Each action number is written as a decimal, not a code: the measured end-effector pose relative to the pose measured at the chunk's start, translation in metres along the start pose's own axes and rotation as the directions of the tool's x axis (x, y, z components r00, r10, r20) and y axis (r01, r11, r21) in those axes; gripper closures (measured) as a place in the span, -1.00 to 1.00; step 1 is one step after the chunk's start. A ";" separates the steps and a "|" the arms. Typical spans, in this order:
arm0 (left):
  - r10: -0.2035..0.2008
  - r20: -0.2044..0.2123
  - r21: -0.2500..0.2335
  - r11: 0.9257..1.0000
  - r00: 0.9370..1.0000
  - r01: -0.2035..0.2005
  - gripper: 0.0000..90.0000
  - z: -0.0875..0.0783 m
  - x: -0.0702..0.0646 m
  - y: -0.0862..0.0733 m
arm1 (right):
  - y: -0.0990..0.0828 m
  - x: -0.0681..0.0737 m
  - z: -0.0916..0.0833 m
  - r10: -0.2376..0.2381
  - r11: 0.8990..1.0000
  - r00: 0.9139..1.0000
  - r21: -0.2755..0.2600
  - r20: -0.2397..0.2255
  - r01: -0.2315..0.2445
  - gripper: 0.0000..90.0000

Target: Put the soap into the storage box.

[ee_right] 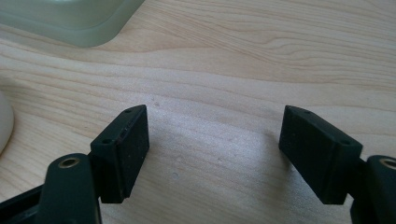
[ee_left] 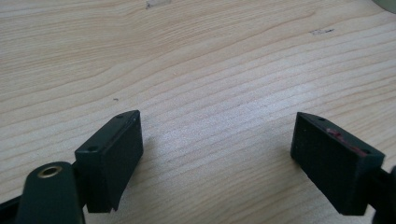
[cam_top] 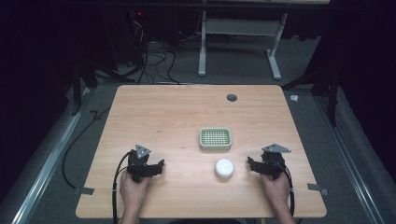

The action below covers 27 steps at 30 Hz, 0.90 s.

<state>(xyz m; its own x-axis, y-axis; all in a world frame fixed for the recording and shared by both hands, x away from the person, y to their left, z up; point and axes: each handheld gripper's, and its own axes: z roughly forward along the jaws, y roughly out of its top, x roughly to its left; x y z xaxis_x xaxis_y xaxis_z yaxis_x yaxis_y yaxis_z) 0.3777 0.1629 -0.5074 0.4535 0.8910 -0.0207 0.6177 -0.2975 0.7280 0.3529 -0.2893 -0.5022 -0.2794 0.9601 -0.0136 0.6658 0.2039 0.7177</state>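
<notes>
A pale green slotted dish (cam_top: 215,138) sits right of the wooden table's (cam_top: 177,112) middle, and a round white lump (cam_top: 224,167) lies just in front of it. My left gripper (cam_top: 161,164) rests low at the front left, jaws apart over bare wood (ee_left: 217,121). At the front right, my right gripper (cam_top: 250,162) points toward the white lump, a short way to its right. In the right gripper view its jaws (ee_right: 214,114) stand open with nothing between them; the dish's corner (ee_right: 70,18) shows at top left and the white lump's edge (ee_right: 3,122) at far left.
A dark round hole (cam_top: 231,97) marks the table's far side. Grey tape tabs (cam_top: 84,190) (cam_top: 317,187) stick to the front corners. Behind the table stand a white desk frame (cam_top: 201,46) and loose cables (cam_top: 154,60) on the carpet.
</notes>
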 end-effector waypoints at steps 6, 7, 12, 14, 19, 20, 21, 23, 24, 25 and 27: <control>0.000 0.000 0.000 1.000 1.000 0.000 -0.62 0.000 0.000 0.000 | 0.000 0.000 0.000 0.000 1.000 1.000 0.002 -0.001 0.000 -0.44; 0.000 0.000 0.000 1.000 1.000 0.000 -0.61 0.000 0.000 0.000 | 0.000 0.000 0.000 0.000 1.000 1.000 0.002 -0.001 0.000 -0.44; 0.000 0.000 0.000 1.000 1.000 0.000 -0.62 0.000 0.000 0.000 | 0.000 0.000 0.000 0.003 1.000 1.000 0.002 -0.004 -0.003 -0.44; 0.000 0.000 0.000 1.000 1.000 0.000 -0.61 0.000 0.000 0.000 | 0.000 -0.001 0.000 0.001 1.000 1.000 0.000 -0.007 -0.001 -0.44; 0.000 0.000 0.000 1.000 1.000 0.000 -0.62 0.000 0.000 0.000 | 0.000 0.000 -0.001 -0.003 1.000 1.000 0.003 -0.007 0.003 -0.45; 0.000 0.000 0.000 1.000 1.000 0.000 -0.62 0.000 0.000 0.000 | 0.000 0.000 -0.001 -0.004 1.000 1.000 0.005 -0.007 0.004 -0.46; 0.000 0.000 0.000 1.000 1.000 0.000 -0.62 0.000 0.000 0.000 | 0.000 0.000 -0.001 -0.004 1.000 1.000 0.012 -0.012 0.004 -0.46; 0.000 0.000 0.000 1.000 1.000 0.000 -0.62 0.000 0.000 0.000 | 0.001 0.001 -0.002 0.000 1.000 1.000 0.015 -0.028 0.001 -0.46; 0.000 0.000 0.000 1.000 1.000 0.000 -0.62 0.000 0.000 0.000 | 0.001 0.001 -0.003 -0.001 1.000 0.999 0.008 -0.034 0.001 -0.46; -0.001 0.000 0.000 1.000 1.000 0.001 -0.62 0.000 0.000 0.000 | 0.001 0.001 -0.004 0.000 1.000 0.999 0.004 -0.038 0.000 -0.47; 0.000 0.000 0.000 1.000 1.000 0.000 -0.62 0.000 0.000 0.000 | 0.003 0.002 -0.008 0.007 1.000 0.998 -0.010 -0.055 -0.008 -0.47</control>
<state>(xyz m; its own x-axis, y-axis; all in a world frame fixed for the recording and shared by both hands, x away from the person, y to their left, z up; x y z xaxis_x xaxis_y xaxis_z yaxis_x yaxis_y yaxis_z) 0.3777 0.1629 -0.5073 0.4532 0.8911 -0.0209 0.6181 -0.2972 0.7278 0.3491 -0.2886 -0.4950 -0.3119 0.9496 0.0300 0.6611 0.1943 0.7247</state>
